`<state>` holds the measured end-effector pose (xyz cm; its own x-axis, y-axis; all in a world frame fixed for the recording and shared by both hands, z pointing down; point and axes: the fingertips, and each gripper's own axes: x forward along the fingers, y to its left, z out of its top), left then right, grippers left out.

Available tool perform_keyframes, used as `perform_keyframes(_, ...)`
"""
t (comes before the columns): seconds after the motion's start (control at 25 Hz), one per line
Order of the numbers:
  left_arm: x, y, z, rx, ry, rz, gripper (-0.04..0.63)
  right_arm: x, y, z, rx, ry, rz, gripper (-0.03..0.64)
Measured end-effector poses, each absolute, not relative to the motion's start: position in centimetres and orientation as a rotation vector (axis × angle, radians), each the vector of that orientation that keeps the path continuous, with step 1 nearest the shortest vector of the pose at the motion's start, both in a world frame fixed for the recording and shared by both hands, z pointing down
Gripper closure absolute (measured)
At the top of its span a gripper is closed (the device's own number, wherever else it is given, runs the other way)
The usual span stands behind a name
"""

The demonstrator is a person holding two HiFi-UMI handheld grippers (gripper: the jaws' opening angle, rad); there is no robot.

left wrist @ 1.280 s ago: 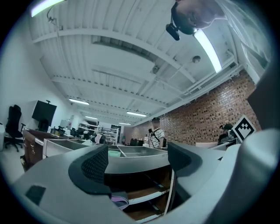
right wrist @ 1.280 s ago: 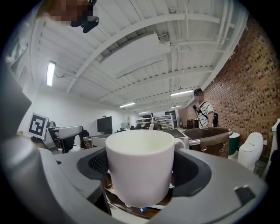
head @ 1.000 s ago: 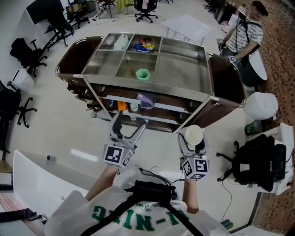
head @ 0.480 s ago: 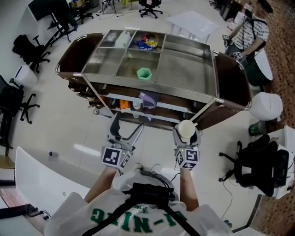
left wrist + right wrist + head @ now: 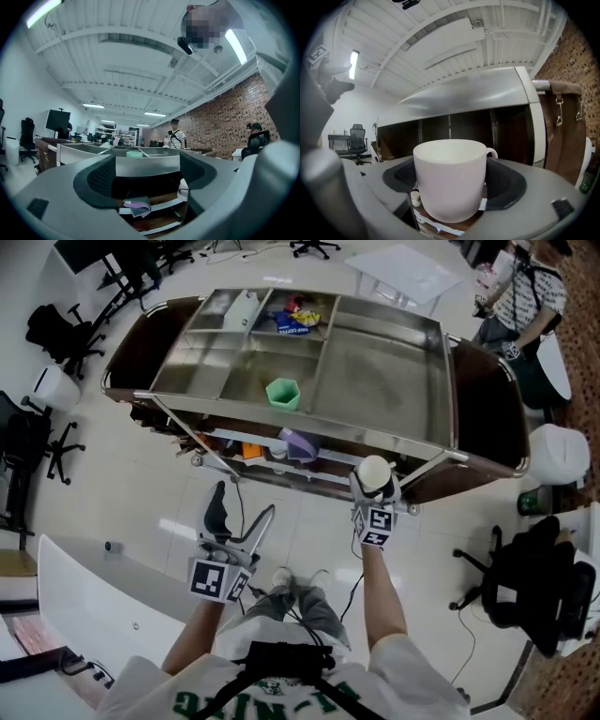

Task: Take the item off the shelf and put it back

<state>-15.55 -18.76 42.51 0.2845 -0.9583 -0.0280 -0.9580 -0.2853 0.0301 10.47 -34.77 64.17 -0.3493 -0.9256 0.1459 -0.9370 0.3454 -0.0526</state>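
The right claw (image 5: 374,491) pinches a white mug (image 5: 450,180) by its sides, upright, handle at the far side. It sits just off the right front corner of the cart's (image 5: 448,381) lower shelf (image 5: 323,486). I judge the mug stiff, fairly heavy, glazed and breakable, so its smooth wall could slip. A hold low on the body suits it. The left claw (image 5: 242,507) is spread and empty, well back from the cart.

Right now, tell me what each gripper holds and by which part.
The right gripper holds the white mug upright by its body, a pad on each side, handle free. The left gripper is open and holds nothing.
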Motion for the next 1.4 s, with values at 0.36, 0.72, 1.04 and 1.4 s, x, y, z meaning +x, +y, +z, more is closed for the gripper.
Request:
perform_keyframes(0.36,-18.0,-17.7,46.4,2.372,-1.946,0.089,0.176,10.6,-43.9,68.9,1.736,-2.477,0.215,0.183)
perform_keyframes(0.72,-18.4,-17.4,48.2,2.347,-1.964,0.116,0.176,10.6,-48.0,73.7,1.662,-2.431,0.331,0.176)
perform_keyframes(1.04,-15.1,-19.0,46.0,2.41,-1.89,0.02,0.176,12.4,-43.5,74.1,1.743,-2.39,0.504,0.084)
perform_keyframes(1.4,-13.6,-18.8,46.6,2.534,-1.836,0.006,0.176,10.9,-29.3,64.9,1.689,-2.561,0.436,0.087)
